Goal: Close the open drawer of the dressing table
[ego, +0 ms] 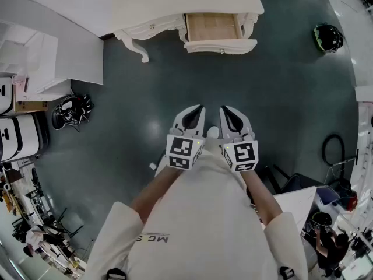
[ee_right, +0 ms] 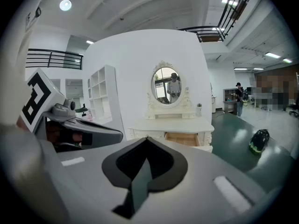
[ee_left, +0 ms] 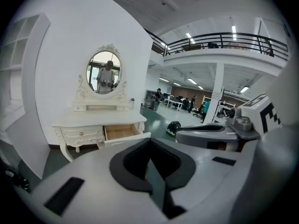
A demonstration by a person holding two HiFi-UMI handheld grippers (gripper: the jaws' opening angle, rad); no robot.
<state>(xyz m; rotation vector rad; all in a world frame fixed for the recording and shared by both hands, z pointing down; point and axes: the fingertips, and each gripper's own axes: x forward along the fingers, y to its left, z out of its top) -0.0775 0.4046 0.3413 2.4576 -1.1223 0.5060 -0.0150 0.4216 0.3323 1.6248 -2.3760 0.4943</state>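
The white dressing table (ego: 175,4) stands against the wall at the top of the head view, well ahead of me. Its right-hand drawer (ego: 217,31) is pulled out and shows a bare wooden inside. My left gripper (ego: 200,107) and right gripper (ego: 223,108) are side by side in front of my chest, over the floor, far short of the table. Both are shut with nothing in them. From the left gripper (ee_left: 150,143) I see the drawer (ee_left: 122,131) under the oval mirror (ee_left: 103,72). The right gripper (ee_right: 147,141) points at the same drawer (ee_right: 184,138).
Dark green floor (ego: 175,92) lies between me and the table. A black and green helmet (ego: 327,37) lies on it to the right of the table, another black helmet (ego: 72,111) to the left. White shelving (ego: 35,63) stands at left, desks and cables at lower right.
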